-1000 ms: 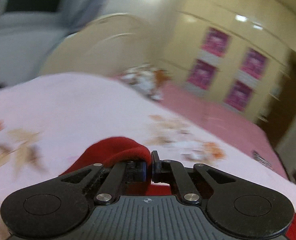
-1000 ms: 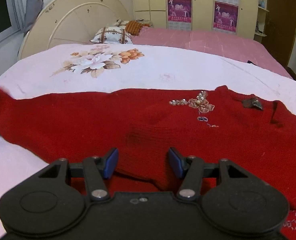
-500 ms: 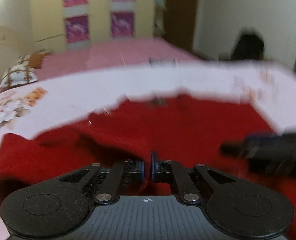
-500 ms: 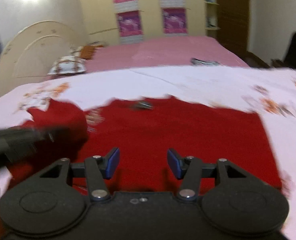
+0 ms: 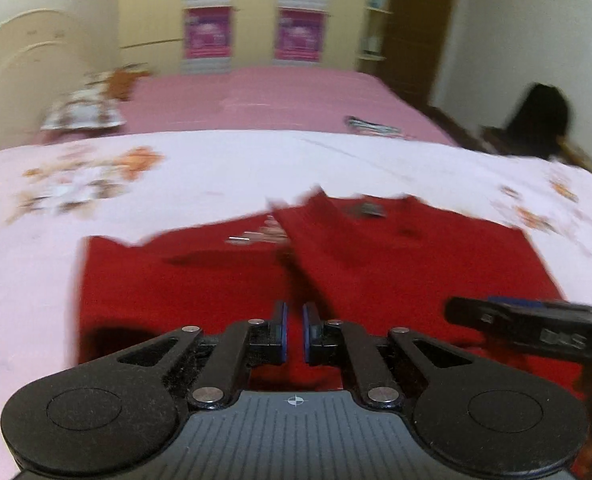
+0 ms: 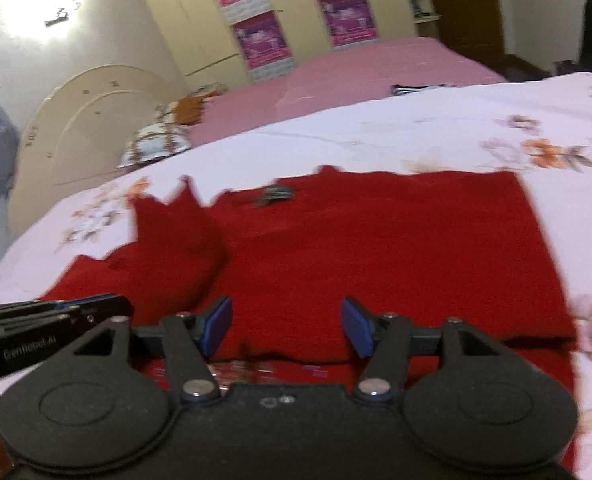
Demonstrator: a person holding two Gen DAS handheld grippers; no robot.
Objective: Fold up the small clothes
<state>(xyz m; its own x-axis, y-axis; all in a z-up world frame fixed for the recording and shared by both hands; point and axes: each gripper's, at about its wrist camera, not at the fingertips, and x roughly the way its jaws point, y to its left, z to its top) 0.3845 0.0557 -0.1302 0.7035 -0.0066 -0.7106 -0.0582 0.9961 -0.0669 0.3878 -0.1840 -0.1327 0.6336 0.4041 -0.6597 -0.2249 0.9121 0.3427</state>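
Since a second ago the left hand-held gripper point(image 5: 294, 330) has swung the sleeve across the red sweater point(image 6: 375, 248) on the bed point(image 5: 216, 168), fingers now slightly parted, right hand-held gripper point(image 6: 286, 326) wide open above the hem just ahead; risk: sleeve point(image 6: 176, 248), bunched, may slide back unless smoothed.

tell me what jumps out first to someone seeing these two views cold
The red sweater dominates, spread across the pale floral bedspread, with one sleeve folded over its body. Low in each view sit the black grippers: the left gripper with its blue pads a narrow gap apart over the cloth, the right gripper spread wide. Behind, pink posters hang on the cream wardrobe.
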